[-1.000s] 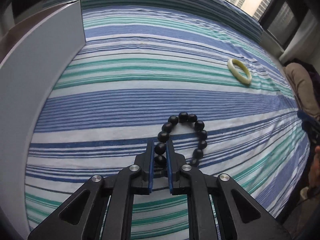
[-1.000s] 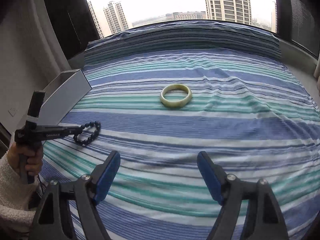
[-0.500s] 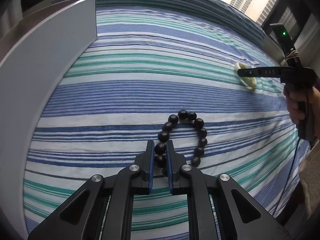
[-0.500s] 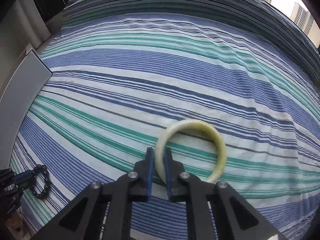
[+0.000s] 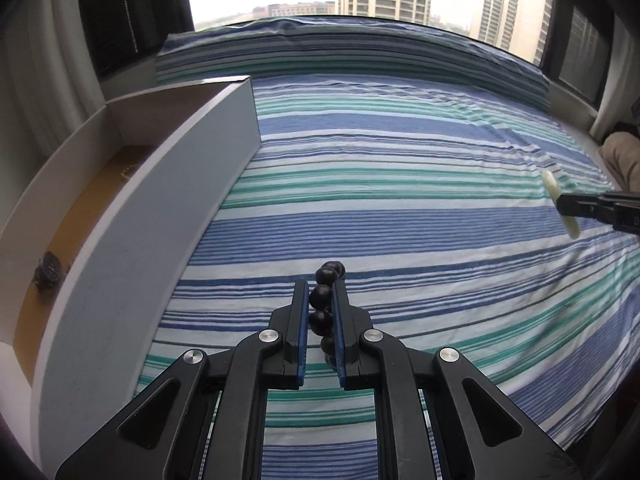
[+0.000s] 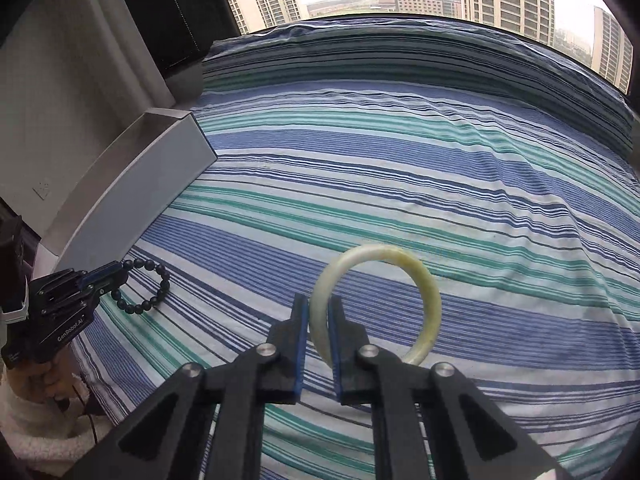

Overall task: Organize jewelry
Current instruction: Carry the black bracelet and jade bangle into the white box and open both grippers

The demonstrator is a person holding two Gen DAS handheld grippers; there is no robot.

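My left gripper (image 5: pixel 320 292) is shut on a black bead bracelet (image 5: pixel 322 300), which hangs from the pads just above the striped bed. From the right wrist view, that bracelet (image 6: pixel 148 284) dangles as a loop from the left gripper (image 6: pixel 120 270), close to the white box (image 6: pixel 132 184). My right gripper (image 6: pixel 319 304) is shut on the left side of a pale green-white bangle (image 6: pixel 424 280), held upright over the sheet. In the left wrist view the bangle (image 5: pixel 551 184) shows edge-on in the right gripper (image 5: pixel 560 204) at the far right.
The open white box (image 5: pixel 140 220) lies along the bed's left edge; a dark beaded item (image 5: pixel 48 272) and a small gold piece (image 5: pixel 128 168) sit on its brown floor. A hand in a white fleece sleeve (image 6: pixel 40 380) holds the left gripper. A person's knee (image 5: pixel 624 156) is at the right.
The right gripper went from open to shut on the bangle and raised it off the sheet. The left gripper lifted the bead bracelet and tipped up, bringing the box's inside into view.
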